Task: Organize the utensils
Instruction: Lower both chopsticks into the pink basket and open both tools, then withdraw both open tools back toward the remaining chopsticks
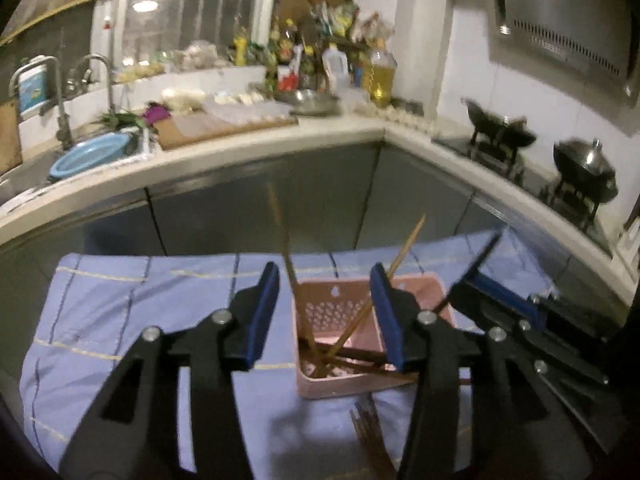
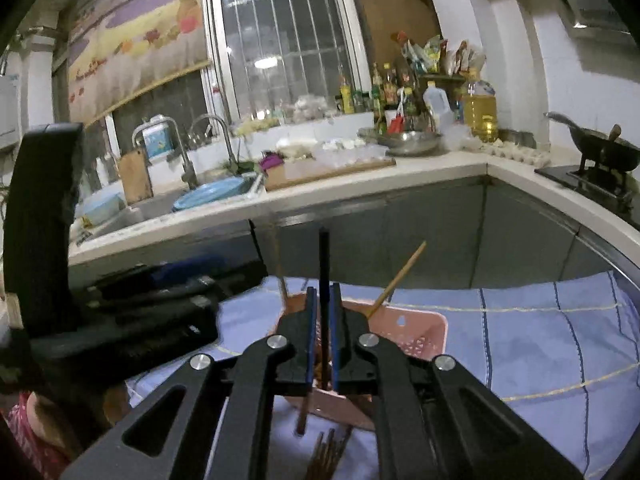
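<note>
blue-clothed tabletop [image 2: 540, 340]: my right gripper [image 2: 323, 336] pinches a dark chopstick [image 2: 324, 264] above pink basket [image 2: 424, 334]; left gripper [image 1: 324, 316] open. next, lower, release.

Kitchen, white-tiled walls [image 2: 568, 80]. L-shaped counter [image 2: 400, 178] w/ grey cabinet fronts [image 1: 248, 216] below. Barred window [image 2: 280, 36] behind the sink [image 1: 32, 176] at the counter's left end — ceiling lamps reflected in the glass. Hob [image 1: 520, 168] w/ woks along the right edge, steel hood [image 1: 560, 28] above. Bottles crowd the back corner.
</note>
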`<state>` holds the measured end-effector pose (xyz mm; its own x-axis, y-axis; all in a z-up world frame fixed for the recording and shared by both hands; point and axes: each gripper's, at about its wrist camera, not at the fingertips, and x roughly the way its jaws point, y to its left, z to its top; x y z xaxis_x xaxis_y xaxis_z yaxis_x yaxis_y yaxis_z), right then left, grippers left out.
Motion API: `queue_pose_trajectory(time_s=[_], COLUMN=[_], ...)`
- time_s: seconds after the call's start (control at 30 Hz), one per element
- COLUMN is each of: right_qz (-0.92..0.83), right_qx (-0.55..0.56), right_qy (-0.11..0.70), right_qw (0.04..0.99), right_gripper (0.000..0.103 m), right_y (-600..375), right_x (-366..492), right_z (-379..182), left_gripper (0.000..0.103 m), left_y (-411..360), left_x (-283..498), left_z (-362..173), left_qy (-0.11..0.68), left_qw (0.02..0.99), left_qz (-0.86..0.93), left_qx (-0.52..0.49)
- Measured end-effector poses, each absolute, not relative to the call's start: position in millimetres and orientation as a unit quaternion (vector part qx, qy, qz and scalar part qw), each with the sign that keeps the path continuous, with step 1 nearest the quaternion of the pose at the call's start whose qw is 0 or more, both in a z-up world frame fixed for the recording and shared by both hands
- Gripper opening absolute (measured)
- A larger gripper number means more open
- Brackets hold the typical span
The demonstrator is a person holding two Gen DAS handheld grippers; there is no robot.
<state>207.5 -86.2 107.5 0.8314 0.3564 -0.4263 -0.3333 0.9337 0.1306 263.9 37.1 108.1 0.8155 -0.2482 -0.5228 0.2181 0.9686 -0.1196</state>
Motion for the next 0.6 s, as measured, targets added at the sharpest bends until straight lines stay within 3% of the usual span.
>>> queue_pose_trajectory(time_s=[0.1, 0.17, 0.23, 0.43, 0.6], right_qz=[0.185, 0.188, 0.190, 0.212, 0.202], right_qx=[0.031, 0.045, 0.055, 0.061, 0.012], right_qy=[0.206, 0.182, 0.145, 0.057, 0.128], right_qw=[0.960, 0.964, 0.969, 0.974, 0.971], right_gripper=[0.021, 0.039, 0.047, 0.052, 0.052], right_y=[-88, -93, -99, -115, -106], right_x=[190, 172, 146, 60, 24], right_z=[124, 138, 152, 157, 87], left_gripper=[0.053, 0.054, 0.058, 0.063, 0.063], left_y=[54, 63, 76, 110, 110], left_x=[232, 212, 184, 123, 114], left_z=[137, 150, 159, 126, 34], left_qy=[0.230, 0.203, 0.171, 0.156, 0.274], left_qw=[0.965, 0.970, 0.974, 0.976, 0.953], left_qz=[-0.120, -0.120, -0.122, -0.110, -0.099], left_qx=[-0.050, -0.063, -0.080, -0.101, -0.086])
